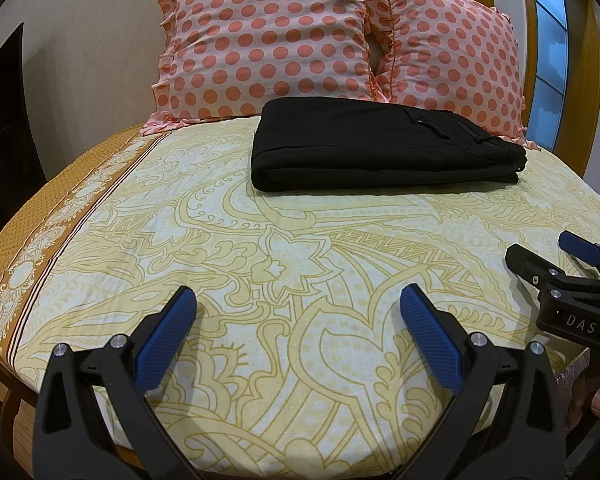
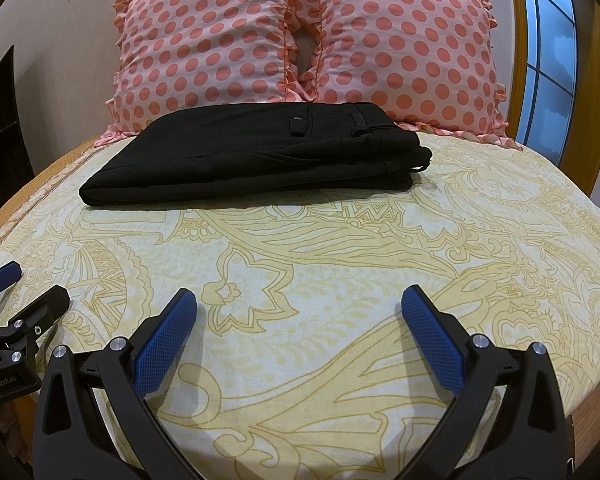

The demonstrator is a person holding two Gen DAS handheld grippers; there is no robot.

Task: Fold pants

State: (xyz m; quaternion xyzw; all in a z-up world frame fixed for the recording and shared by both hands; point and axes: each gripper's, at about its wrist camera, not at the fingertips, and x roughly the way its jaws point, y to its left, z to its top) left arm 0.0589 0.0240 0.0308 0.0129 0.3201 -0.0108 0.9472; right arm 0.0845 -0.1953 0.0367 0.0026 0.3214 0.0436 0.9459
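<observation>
The black pants (image 1: 380,146) lie folded in a flat rectangular stack on the bed, just in front of the pillows; they also show in the right wrist view (image 2: 256,156). My left gripper (image 1: 298,300) is open and empty, low over the sheet well short of the pants. My right gripper (image 2: 298,300) is open and empty too, at a like distance. The right gripper also shows at the right edge of the left wrist view (image 1: 548,254), and the left gripper at the left edge of the right wrist view (image 2: 28,284).
The bed has a yellow patterned sheet (image 1: 300,248) with a brown border on the left (image 1: 28,264). Two pink polka-dot pillows (image 1: 268,36) (image 1: 452,64) lean against the wall behind the pants. A window (image 1: 548,40) is at the right.
</observation>
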